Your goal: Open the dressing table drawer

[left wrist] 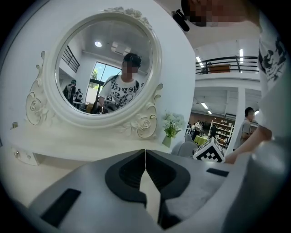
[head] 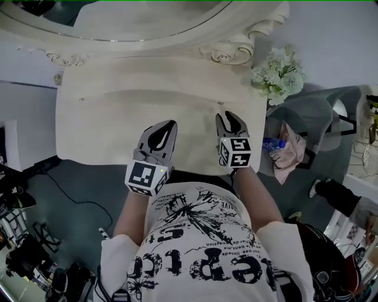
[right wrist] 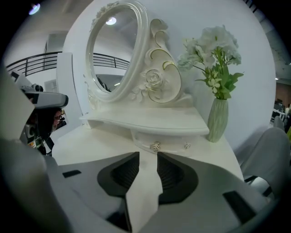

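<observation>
The white dressing table [head: 100, 130] has a raised shelf under its oval mirror [head: 136, 17]. In the right gripper view a small drawer [right wrist: 170, 142] sits beneath that shelf, with a metal knob [right wrist: 156, 146] and a second knob [right wrist: 187, 146] further right. My right gripper [right wrist: 148, 157] points at the first knob from a short way off, jaws open and empty. From above, the right gripper [head: 231, 120] hovers over the tabletop just in front of the knob [head: 221, 104]. My left gripper [head: 169, 126] hangs over the table's front middle, shut on nothing, its tips [left wrist: 145, 152] meeting.
A green vase of white flowers [right wrist: 218, 118] stands at the table's back right corner [head: 277, 74]. Another knob [left wrist: 17, 154] shows at the shelf's left end. A grey chair [head: 313, 118] with cloth and a bottle stands right of the table. Cables [head: 65, 194] lie on the floor at the left.
</observation>
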Motion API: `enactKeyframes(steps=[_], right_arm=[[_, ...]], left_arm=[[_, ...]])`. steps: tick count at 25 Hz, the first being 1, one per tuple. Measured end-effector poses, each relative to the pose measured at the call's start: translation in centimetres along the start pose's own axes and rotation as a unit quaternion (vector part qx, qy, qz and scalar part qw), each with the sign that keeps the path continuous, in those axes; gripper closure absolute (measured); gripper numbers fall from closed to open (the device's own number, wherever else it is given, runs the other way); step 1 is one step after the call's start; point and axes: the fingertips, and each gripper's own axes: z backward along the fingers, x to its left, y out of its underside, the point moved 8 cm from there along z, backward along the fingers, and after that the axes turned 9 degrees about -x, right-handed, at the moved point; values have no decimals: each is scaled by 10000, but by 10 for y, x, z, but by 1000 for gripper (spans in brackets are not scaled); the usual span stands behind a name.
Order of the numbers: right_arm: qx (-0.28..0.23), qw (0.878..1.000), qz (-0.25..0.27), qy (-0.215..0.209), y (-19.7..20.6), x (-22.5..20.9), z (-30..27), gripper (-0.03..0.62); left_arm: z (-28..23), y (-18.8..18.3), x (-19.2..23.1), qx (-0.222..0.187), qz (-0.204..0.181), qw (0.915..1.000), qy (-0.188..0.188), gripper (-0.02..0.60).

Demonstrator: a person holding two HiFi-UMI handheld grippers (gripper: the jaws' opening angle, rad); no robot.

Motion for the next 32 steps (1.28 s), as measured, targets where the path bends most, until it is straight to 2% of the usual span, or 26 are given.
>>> enactKeyframes(steps=[6,19,32], right_arm=[[115,9995,-68,297,-2,-5,-29,474],[272,9963,57,818,-3,-4,-50,488],[341,9962,-230,773,10,8,-27,490]], left_arm=[[-10,9,8,159,25,9997,176,561],[-6,9,25,216,-13,9996,169,561],[2,15,16,339,33,9990,297,561]])
